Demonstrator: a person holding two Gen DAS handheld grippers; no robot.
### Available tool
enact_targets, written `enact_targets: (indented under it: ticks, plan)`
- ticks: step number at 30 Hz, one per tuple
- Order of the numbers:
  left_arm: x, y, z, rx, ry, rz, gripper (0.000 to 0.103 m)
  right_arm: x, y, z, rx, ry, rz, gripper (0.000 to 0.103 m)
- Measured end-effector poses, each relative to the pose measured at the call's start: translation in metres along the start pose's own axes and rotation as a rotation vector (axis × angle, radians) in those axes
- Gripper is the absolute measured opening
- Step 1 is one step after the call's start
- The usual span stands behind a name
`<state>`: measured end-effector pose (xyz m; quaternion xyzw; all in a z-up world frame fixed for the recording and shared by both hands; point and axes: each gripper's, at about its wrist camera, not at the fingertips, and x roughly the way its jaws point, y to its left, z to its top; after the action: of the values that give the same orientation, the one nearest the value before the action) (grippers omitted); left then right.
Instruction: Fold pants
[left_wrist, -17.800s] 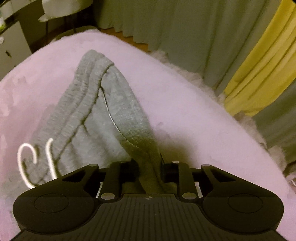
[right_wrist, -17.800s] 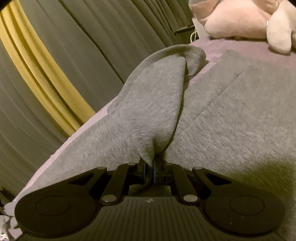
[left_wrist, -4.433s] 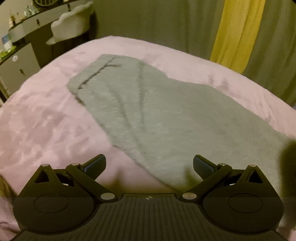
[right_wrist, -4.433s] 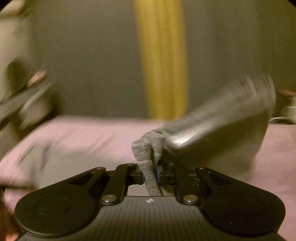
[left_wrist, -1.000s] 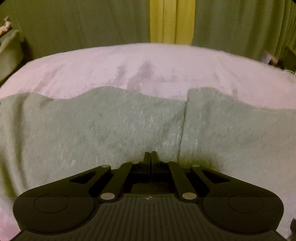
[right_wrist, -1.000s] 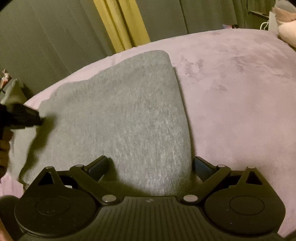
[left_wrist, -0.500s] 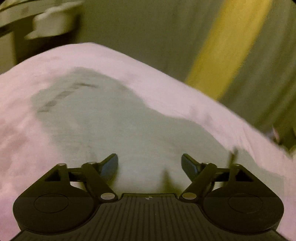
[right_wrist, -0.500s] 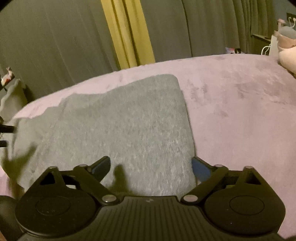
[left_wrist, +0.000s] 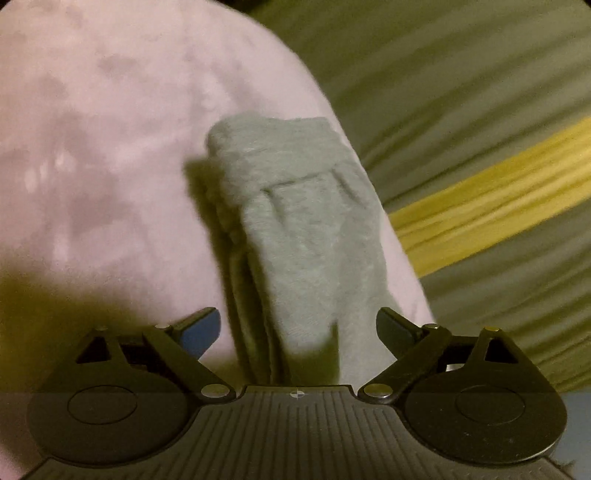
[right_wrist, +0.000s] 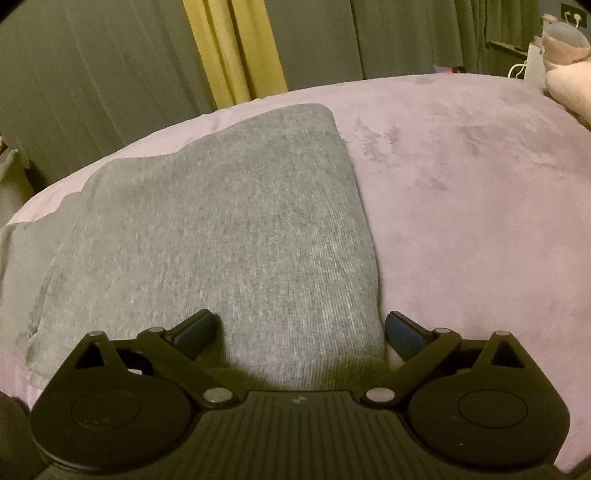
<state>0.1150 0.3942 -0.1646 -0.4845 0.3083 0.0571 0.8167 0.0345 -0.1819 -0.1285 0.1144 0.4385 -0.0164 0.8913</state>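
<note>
Left wrist view shows the left gripper (left_wrist: 297, 326) opening wide, empty, over the folded pants (left_wrist: 306, 236) on the bed (left_wrist: 92, 147); to fold well, pinch all layers together.

pants (right_wrist: 229, 229): grey ribbed knit, matt | bed cover (right_wrist: 480, 184): pink plush, soft nap | curtains (right_wrist: 110, 74): matt pleated cloth | left gripper (left_wrist: 297, 328): matt black plastic

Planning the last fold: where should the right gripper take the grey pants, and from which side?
Probably the near right corner of the grey pants, at the near hem beside the straight right edge. The right gripper hangs open over that hem, its jaws straddling the edge. Come from the near side, low along the pink blanket, so one finger slides under the stacked layers.
</note>
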Motion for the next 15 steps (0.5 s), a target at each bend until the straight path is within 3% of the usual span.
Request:
enact_targets:
  ticks: [9,15]
  plan:
    - [-0.001,-0.009,0.001,0.064,-0.003,-0.047,0.095,0.000,0.003,-0.002,-0.001,-0.009,-0.015,0.098]
    - [0.012,-0.008,0.007,0.043,0.031,-0.011,0.095,0.000,0.004,-0.002,-0.002,-0.011,-0.018,0.098]
